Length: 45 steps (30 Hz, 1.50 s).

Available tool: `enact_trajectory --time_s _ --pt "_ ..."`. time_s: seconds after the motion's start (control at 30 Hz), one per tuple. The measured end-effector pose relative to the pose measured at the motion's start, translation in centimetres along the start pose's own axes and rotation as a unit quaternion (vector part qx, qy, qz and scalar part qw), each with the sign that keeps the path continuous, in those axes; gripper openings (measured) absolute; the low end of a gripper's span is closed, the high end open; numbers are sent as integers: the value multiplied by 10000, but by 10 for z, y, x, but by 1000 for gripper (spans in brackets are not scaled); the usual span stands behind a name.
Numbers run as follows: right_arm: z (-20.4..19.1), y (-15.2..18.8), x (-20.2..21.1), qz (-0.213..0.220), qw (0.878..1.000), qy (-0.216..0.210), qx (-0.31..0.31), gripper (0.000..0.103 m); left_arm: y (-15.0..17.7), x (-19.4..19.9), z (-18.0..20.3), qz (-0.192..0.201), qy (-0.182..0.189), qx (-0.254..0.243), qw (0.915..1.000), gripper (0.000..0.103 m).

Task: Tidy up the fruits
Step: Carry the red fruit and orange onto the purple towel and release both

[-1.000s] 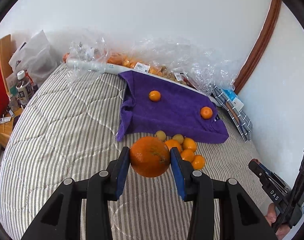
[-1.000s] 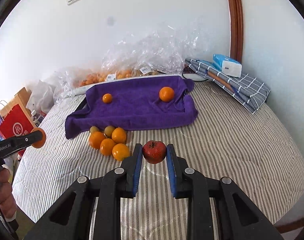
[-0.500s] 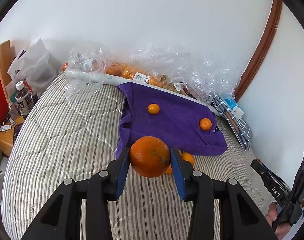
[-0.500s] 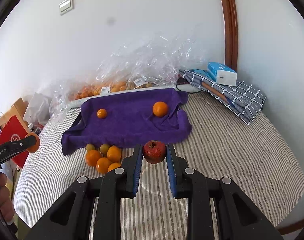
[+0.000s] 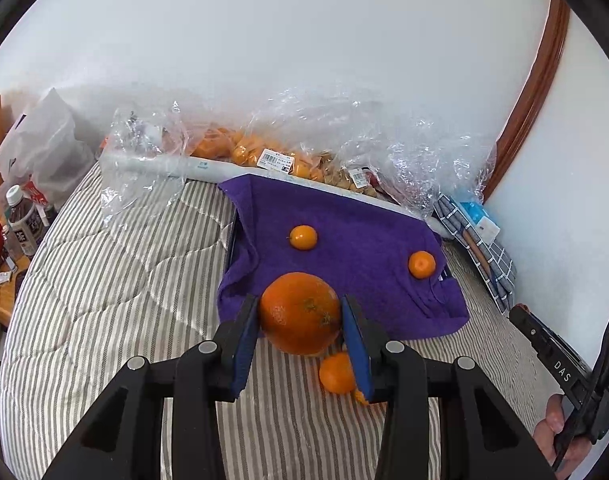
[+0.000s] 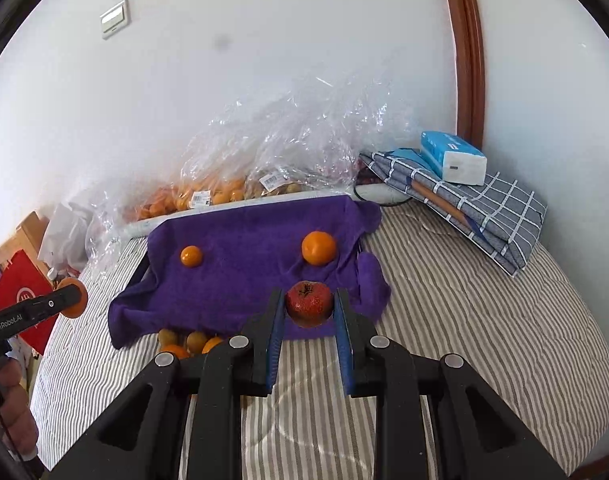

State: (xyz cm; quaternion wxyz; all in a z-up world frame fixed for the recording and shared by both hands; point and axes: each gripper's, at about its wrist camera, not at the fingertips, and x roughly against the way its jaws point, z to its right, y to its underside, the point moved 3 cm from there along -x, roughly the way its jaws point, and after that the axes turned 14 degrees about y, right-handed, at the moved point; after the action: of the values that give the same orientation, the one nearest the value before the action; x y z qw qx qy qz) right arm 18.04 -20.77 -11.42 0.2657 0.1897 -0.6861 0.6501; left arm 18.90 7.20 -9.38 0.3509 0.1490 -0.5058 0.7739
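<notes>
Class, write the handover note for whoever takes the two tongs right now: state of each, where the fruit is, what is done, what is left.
Left tongs: shut on a large orange, held above the near edge of the purple towel.
Right tongs: shut on a small red fruit, also over the towel's near edge.
Done: two small oranges already lie on the towel, one to the left, one to the right.
Left: set down both held fruits, probably on the towel; then the loose pile of small orange and greenish fruits on the striped bed in front of the towel.
</notes>
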Motion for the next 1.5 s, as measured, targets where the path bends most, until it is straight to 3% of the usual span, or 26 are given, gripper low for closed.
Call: enact_trajectory --time_s 0.47,0.8,1.5 --pt "-17 -24 -75 -179 9997 -37 152 24 -31 -71 -30 -143 -30 207 9997 39" --pt "-32 -19 -133 -480 9978 -10 461 24 -37 -124 -45 -225 -156 273 9993 39" --pt "-40 -4 -153 -610 9959 83 661 24 -20 -141 -39 -337 -483 -206 9981 39"
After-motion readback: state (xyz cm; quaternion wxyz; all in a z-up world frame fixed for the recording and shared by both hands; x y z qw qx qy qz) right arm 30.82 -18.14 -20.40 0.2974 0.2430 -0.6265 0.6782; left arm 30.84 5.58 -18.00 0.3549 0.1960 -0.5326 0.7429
